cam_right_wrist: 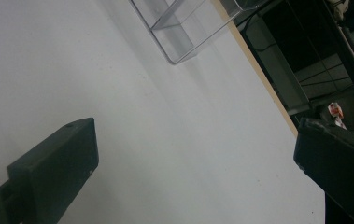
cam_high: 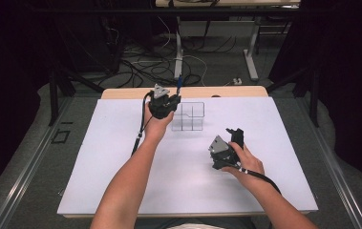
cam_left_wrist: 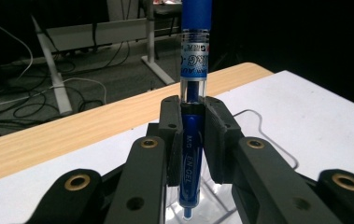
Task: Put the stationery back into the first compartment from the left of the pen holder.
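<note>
Jaws of the left gripper (cam_left_wrist: 191, 140) are closed on a blue gel pen (cam_left_wrist: 192, 107), which is held upright with its tip pointing down. In the left gripper view the tip is seen just above or just inside a clear plastic organiser (cam_left_wrist: 221, 205); whether it touches the floor of a compartment cannot be told. Jaws of the right gripper (cam_right_wrist: 193, 168) are spread wide and nothing is held between them.

In the high view the left gripper (cam_high: 165, 105) is seen at about 11 o'clock from the middle of the white mat (cam_high: 121, 181), at the left edge of the organiser (cam_high: 189, 116). The pen (cam_high: 179, 84) is seen as a small blue shaft rising above the gripper. The right gripper (cam_high: 226, 149) is held at about 4 o'clock from the organiser, well apart from it, above bare mat. The organiser is divided into several compartments; which one lies beneath the pen cannot be told.

Risks, judged from this position:
- The pen is gripped by its lower barrel, with much of its length above the jaws. If released while tilted, it could tip against the wall or fall out over the rim.
- The organiser is light and is not steadied by the right gripper. A sideways push from the pen tip or a jaw could slide it across the mat.
- If the tip lands on a divider, the pen could skid into the wrong compartment.
</note>
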`<state>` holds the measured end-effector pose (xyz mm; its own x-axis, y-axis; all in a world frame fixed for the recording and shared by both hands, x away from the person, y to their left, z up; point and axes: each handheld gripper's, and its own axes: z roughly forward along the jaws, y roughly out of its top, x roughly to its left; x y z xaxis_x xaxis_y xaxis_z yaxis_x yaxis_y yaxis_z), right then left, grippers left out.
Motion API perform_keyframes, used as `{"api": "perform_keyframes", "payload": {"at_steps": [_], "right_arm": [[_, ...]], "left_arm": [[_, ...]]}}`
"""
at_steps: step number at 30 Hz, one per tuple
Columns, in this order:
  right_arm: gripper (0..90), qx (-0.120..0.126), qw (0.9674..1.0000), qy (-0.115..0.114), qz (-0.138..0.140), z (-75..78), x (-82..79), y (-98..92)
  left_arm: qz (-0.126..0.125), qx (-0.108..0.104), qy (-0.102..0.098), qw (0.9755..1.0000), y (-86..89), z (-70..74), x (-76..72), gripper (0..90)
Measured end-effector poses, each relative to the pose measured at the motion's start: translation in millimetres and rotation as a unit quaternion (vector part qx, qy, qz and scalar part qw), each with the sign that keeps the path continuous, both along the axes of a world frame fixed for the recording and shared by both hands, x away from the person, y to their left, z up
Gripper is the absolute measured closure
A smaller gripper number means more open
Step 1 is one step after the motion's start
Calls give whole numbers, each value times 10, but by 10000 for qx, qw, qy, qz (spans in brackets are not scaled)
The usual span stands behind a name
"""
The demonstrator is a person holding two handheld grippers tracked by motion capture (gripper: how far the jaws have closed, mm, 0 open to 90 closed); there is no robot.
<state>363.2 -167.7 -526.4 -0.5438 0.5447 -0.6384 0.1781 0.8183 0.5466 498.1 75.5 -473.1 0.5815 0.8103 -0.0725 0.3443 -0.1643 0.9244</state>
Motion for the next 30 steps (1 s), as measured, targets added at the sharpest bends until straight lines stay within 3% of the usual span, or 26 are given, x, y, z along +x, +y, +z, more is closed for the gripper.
{"api": "perform_keyframes", "payload": {"at_steps": [8, 13, 16, 17, 18, 21, 26, 30], "right_arm": [[0, 22, 10000, 50, 18, -26, 5, 2], [0, 30, 10000, 80, 14, -28, -2, 3], [0, 1, 10000, 84, 0, -27, -6, -6], [0, -39, 9997, 199, -94, -10, -21, -8], [0, 34, 9999, 106, -25, -24, -4, -21], [0, 122, 9998, 116, -58, -16, -1, -43], [0, 248, 9995, 146, -116, 0, 7, -65], [0, 237, 9995, 148, -133, 20, 8, -81]], "left_arm": [[48, 37, 120, 9999, 36, -24, 27, 783], [85, -13, 163, 9998, 69, 12, -5, 656], [67, -83, 145, 9998, 102, 61, -68, 547], [53, -98, 133, 9998, 117, 73, -87, 501], [27, -104, 156, 9998, 137, 87, -111, 479], [-70, -50, 185, 9998, 200, 131, -192, 414], [-230, -166, 159, 9995, 307, 208, -371, 337], [-346, -131, 299, 9989, 396, 259, -520, 293]]}}
